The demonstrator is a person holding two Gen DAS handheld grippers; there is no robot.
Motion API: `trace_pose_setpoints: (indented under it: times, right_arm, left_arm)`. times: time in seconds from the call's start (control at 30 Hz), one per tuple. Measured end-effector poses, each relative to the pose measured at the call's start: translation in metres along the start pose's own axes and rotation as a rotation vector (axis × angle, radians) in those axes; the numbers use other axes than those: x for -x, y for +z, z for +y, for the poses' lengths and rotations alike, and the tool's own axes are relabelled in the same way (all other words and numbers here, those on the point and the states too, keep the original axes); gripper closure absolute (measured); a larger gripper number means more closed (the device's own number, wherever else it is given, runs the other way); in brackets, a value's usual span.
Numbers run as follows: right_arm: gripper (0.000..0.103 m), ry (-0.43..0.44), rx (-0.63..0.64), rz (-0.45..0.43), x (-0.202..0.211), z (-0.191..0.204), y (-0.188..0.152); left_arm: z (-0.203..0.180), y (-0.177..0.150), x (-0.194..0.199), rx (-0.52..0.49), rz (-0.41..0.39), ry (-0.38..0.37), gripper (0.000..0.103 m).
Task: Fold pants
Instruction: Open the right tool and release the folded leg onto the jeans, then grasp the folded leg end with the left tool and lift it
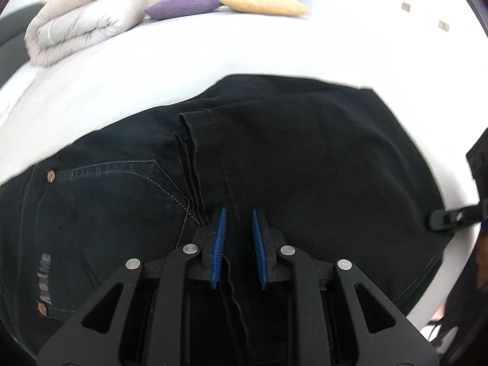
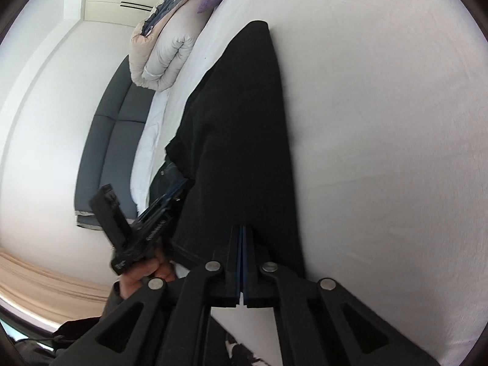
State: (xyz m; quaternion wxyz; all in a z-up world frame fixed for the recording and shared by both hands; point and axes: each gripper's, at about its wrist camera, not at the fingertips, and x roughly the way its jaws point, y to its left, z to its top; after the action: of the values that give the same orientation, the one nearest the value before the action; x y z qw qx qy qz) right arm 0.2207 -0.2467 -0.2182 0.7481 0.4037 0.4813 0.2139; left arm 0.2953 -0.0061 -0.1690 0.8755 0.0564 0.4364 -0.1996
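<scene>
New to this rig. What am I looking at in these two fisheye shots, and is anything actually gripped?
No robot arm: a person holds a two-finger gripper in each hand, each carrying a forward-looking camera. The left wrist view shows the left gripper, its blue fingers nearly closed on a fold of the black pants lying on a white bed. The right wrist view shows the right gripper shut at the pants' edge; whether it pinches cloth is unclear. The left hand shows there too. A folded duvet and two cushions lie behind.

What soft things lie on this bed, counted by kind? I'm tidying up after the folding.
Pants: 1, black
Cushions: 2, purple cushion and yellow cushion
Folded duvet: 1
Total: 4
</scene>
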Motion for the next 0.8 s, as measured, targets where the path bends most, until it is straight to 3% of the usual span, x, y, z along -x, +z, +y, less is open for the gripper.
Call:
trace_pose_setpoints:
  times: [0.17, 0.23, 0.27, 0.3, 0.37, 0.43, 0.57, 0.73, 0.8]
  right_arm:
    - [0.103, -0.034, 0.017, -0.028, -0.004, 0.003, -0.004]
    - [0.103, -0.045, 0.017, -0.038, -0.003, 0.002, -0.007]
    - [0.103, -0.053, 0.017, -0.044, -0.004, 0.003, -0.007]
    - [0.103, -0.058, 0.017, -0.051, -0.005, 0.004, -0.007]
    - [0.103, -0.062, 0.016, -0.062, -0.005, 0.003, -0.007]
    - [0.103, -0.066, 0.021, -0.069, -0.004, 0.004, -0.009]
    - [0.103, -0.071, 0.019, -0.08, -0.004, 0.005, -0.011]
    - [0.103, -0.08, 0.014, -0.081, -0.005, 0.008, -0.009]
    - [0.103, -0.083, 0.011, -0.08, -0.006, 0.008, -0.008]
  left_arm:
    - [0.011, -0.01, 0.033, 0.14, -0.03, -0.035, 0.085]
    - [0.023, -0.023, 0.057, 0.249, -0.07, -0.095, 0.081]
    - [0.029, -0.03, 0.066, 0.296, -0.088, -0.119, 0.068]
    - [0.036, -0.041, 0.079, 0.359, -0.116, -0.147, 0.034]
    - [0.047, -0.061, 0.104, 0.451, -0.193, -0.161, 0.008]
    - [0.063, -0.087, 0.129, 0.549, -0.286, -0.204, 0.008]
    - [0.109, -0.126, 0.156, 0.755, -0.381, -0.241, 0.008]
    - [0.179, -0.183, 0.16, 1.108, -0.452, -0.308, 0.008]
    - [0.195, -0.195, 0.158, 1.176, -0.465, -0.335, 0.008]
